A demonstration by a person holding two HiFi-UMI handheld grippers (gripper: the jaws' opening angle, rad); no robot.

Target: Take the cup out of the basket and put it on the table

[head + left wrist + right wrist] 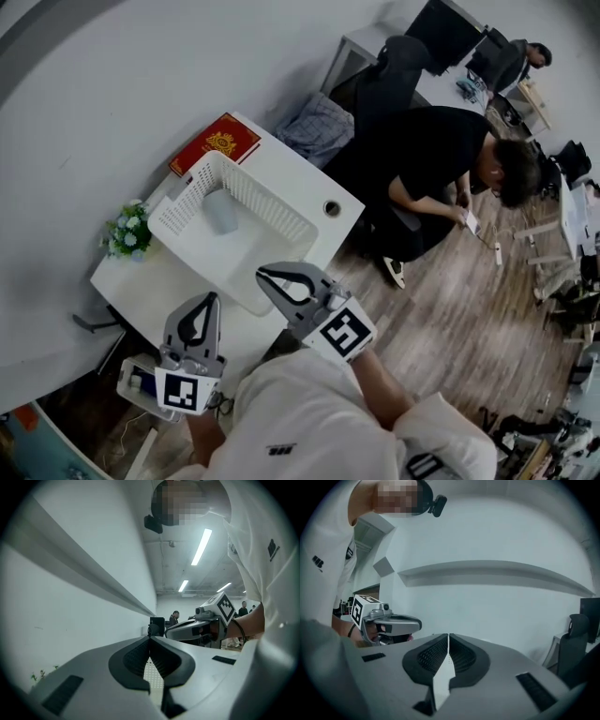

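A pale blue cup (222,211) stands upright inside the white perforated basket (268,202), which sits on the white table (155,281). My left gripper (215,297) hovers at the table's near edge, short of the basket; its jaws are shut and empty (150,637). My right gripper (262,272) hangs just over the basket's near corner, jaws also shut with nothing between them (448,635). Each gripper view shows the other gripper alongside: the right gripper (199,629) and the left gripper (391,623). The cup is not visible in either gripper view.
A red book (216,142) lies at the table's far corner beside the basket, and a small flowering plant (128,232) stands at its left end. A cable hole (331,207) marks the table's right corner. A person in black (441,159) sits just beyond it. A grey wall runs along the left.
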